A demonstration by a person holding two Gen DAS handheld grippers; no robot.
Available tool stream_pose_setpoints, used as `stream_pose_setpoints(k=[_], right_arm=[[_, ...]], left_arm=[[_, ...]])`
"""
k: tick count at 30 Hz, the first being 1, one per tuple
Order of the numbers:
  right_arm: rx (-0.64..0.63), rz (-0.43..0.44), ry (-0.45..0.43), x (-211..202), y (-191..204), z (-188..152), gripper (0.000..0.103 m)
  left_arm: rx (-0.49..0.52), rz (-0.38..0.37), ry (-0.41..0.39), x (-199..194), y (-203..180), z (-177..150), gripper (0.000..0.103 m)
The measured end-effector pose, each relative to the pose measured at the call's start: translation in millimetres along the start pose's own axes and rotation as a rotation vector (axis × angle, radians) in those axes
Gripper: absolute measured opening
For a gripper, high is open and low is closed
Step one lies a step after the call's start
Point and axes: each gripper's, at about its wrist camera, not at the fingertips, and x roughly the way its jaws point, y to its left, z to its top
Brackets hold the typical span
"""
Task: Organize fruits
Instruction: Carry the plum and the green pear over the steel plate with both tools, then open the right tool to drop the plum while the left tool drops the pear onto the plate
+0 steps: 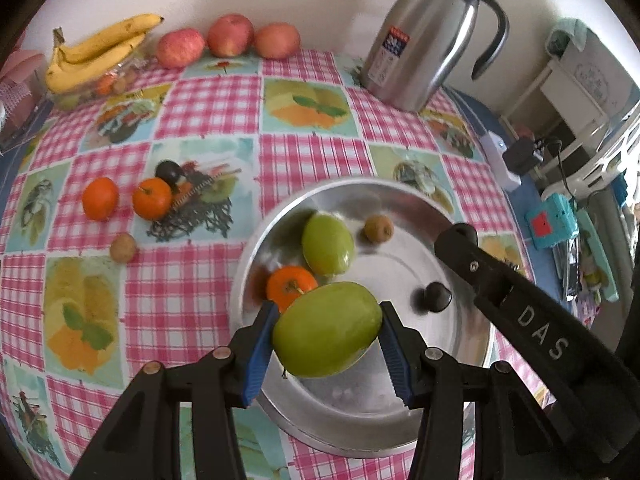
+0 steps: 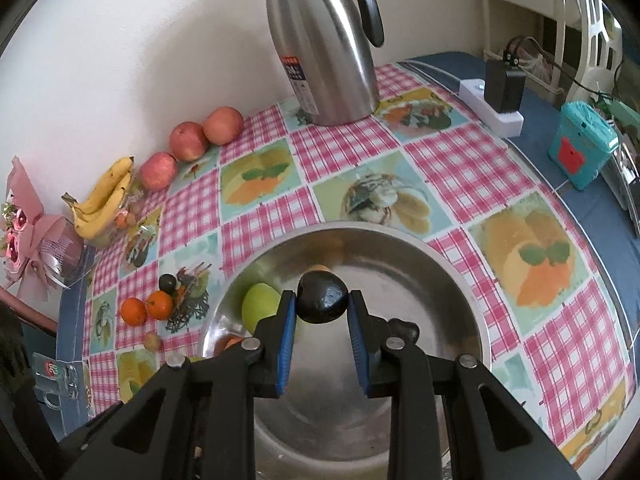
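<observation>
Left claw [image 1: 326, 330]: I am gripping a green fruit [image 1: 326, 330] between my blue pads, holding it above the near part of the steel bowl [image 1: 472, 354]
Right claw [image 2: 322, 300]: I am clamping a dark round fruit [image 2: 322, 298] between my pads, holding it over the middle of the steel bowl [image 2: 448, 276]
Bowl contents: a second green fruit [image 1: 328, 244], one orange [image 1: 290, 286], a small brown fruit [image 1: 378, 230] and a small dark fruit [image 1: 438, 297] are lying inside
Loose fruit on the table [image 1: 208, 264]: two oranges [image 1: 100, 198] are sitting side by side left of the bowl, with a dark fruit [image 1: 168, 172] just behind the nearer one and a small brown fruit [image 1: 123, 247] in front of them
Back edge: three apples [image 1: 230, 36] are standing in a row along the wall, bananas [image 1: 96, 52] lying to their left
Kettle [image 1: 430, 40]: I am seeing it standing upright at the far right of the checked cloth, well apart from the bowl
</observation>
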Motion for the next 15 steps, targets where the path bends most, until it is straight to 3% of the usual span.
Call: stream_pose_setpoints(k=[15], right_arm=[[0.020,-0.013,0.093,24.9,-7.9,-6.7,0.028]], left_arm=[[0.032,0.006,0.062,15.4,-8.7,-4.5,0.053]])
